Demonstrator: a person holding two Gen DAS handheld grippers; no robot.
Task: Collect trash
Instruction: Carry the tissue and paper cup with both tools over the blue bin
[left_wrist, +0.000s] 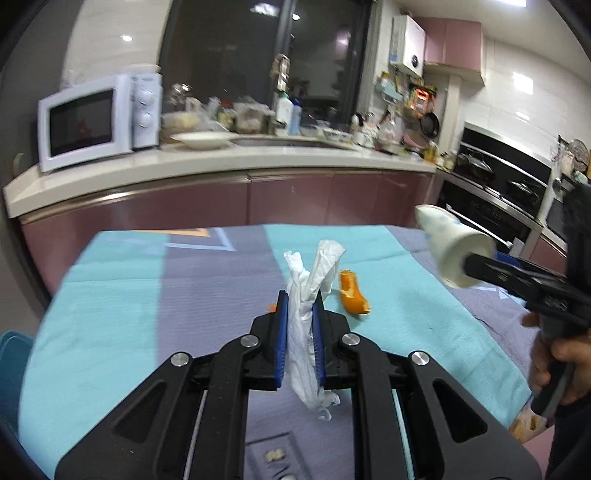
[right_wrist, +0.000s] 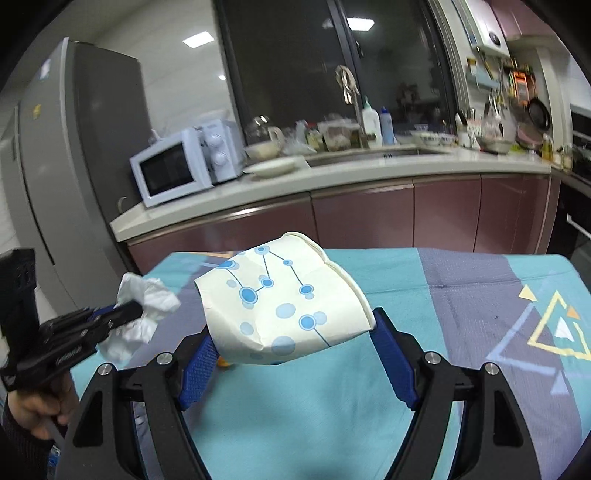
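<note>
Between tool (left_wrist: 300, 304) pads: crumpled tissue (left_wrist: 308, 306)

— What carries everything here?

— A table covered with a cloth of turquoise and grey-lilac panels (left_wrist: 110, 295), printed with a yellow-and-white triangle motif (right_wrist: 557, 328) towards one side.

— And what lies directly on the cloth?

— A curled piece of orange peel (left_wrist: 352, 293), resting on a turquoise panel near the middle. A small orange scrap (left_wrist: 272, 307) shows just beside it, mostly hidden, so I cannot tell what it is.

— Anything nearer the front edge?

— A grey printed patch with small pale bits (left_wrist: 275, 456) on it; too blurred to tell what they are.

— Is the cloth flat?

— It lies mostly smooth, and hangs over the far edge.
</note>
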